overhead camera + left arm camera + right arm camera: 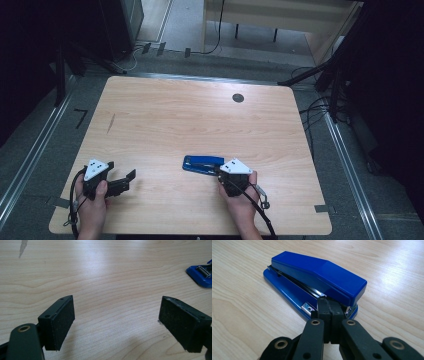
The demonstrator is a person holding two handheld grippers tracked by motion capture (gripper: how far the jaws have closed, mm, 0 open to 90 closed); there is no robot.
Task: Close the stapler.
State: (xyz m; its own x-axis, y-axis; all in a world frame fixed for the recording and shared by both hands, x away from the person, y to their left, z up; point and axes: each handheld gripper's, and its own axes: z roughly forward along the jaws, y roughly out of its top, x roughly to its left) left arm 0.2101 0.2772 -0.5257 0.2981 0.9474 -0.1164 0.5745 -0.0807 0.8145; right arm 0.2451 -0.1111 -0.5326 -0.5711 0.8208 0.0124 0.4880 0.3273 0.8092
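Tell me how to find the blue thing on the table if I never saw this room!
Look at the wooden table and find the side nearest the person. Just ahead of the right gripper, whose closed tips poke in at its front end, lies a stapler. It is the one bright blue, long, shiny thing on the wood.

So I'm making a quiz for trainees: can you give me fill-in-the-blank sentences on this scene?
1. The stapler is coloured ____.
2. The right gripper has its jaws ____, tips at the stapler's front end.
3. The left gripper has its jaws ____, nothing between them.
4. The table top is made of ____.

Missing: blue; shut; open; wood
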